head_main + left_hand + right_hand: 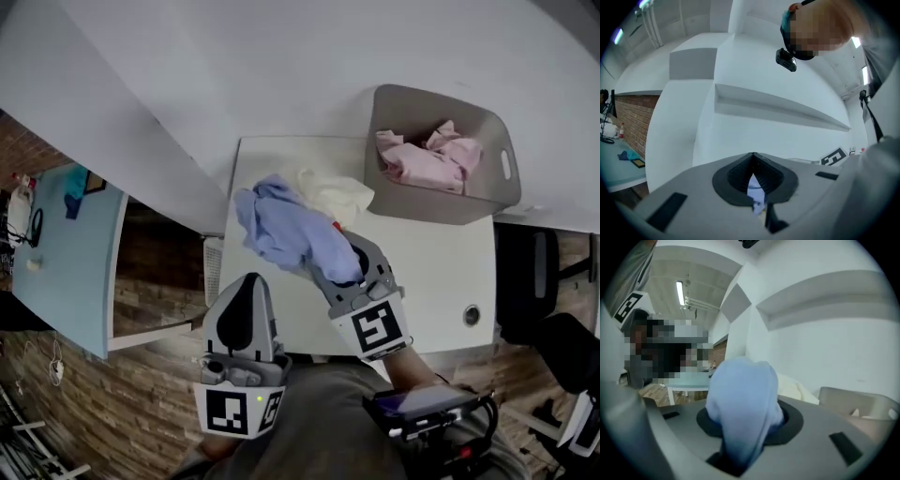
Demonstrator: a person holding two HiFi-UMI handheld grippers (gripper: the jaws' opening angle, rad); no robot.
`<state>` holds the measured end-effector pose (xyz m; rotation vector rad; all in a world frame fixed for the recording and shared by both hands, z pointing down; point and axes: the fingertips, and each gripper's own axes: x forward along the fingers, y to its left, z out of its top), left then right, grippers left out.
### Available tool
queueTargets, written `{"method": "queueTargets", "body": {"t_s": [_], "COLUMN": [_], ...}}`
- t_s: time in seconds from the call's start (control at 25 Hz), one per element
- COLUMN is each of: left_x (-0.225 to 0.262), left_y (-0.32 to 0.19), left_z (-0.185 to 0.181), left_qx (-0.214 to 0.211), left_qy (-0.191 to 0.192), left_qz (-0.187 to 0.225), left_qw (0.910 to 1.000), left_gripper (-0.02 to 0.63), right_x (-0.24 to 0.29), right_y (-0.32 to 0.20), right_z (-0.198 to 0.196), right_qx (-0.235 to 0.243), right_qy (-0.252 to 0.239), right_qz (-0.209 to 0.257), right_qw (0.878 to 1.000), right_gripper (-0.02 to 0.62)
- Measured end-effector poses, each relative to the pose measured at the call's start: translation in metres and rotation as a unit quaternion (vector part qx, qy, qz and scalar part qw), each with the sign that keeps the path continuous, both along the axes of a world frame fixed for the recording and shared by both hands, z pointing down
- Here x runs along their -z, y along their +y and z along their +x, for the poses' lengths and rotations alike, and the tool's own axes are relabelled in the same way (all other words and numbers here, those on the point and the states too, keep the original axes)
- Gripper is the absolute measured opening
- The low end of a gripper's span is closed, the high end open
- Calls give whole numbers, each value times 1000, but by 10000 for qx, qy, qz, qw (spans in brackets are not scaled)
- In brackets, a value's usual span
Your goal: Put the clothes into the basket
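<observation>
A pale blue garment [286, 230] hangs bunched above the left half of the white table [441, 272]. My right gripper [349, 261] is shut on its lower end, and the cloth [740, 404] fills the space between the jaws in the right gripper view. A cream garment [337, 192] lies on the table just behind it. The grey basket [441, 211] stands at the table's far right corner with pink clothes [427, 159] inside. My left gripper [239, 314] is off the table's near left edge, jaws together; a pale blue sliver shows in their slit [754, 192].
A light blue side table [66, 244] with small items stands to the left over a brick-patterned floor. A black chair [544, 281] is at the right of the white table. A round cable hole [472, 315] sits near the table's front right.
</observation>
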<state>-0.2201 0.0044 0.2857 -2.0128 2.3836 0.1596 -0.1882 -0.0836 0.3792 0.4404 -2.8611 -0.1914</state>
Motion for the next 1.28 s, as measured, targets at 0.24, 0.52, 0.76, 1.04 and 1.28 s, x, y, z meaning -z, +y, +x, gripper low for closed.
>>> {"method": "queueTargets", "body": {"t_s": [0.24, 0.52, 0.76, 1.04, 1.28], "left_x": [33, 40, 33, 22, 13], "left_y": [-8, -41, -77, -110, -128], "left_z": [54, 96, 114, 131, 132], "left_qx": [-211, -649, -1147, -1764, -2130], "left_qy": [-145, -352, -411, -347, -243], "left_qz": [301, 307, 147, 12, -47], "left_qw": [9992, 9968, 9924, 9837, 9767], "left_gripper": [8, 8, 8, 9, 8], "right_x": [77, 78, 69, 68, 70], "right_y": [-32, -80, -109, -116, -132], "right_z": [68, 140, 177, 202, 221], "right_qx": [-534, -1430, -2027, -2525, -3101], "right_qy": [-746, -998, -992, -981, -1072], "right_qz": [339, 317, 220, 153, 179], "right_qw": [9952, 9842, 9740, 9625, 9445], "right_gripper": [160, 160, 161, 161, 163]}}
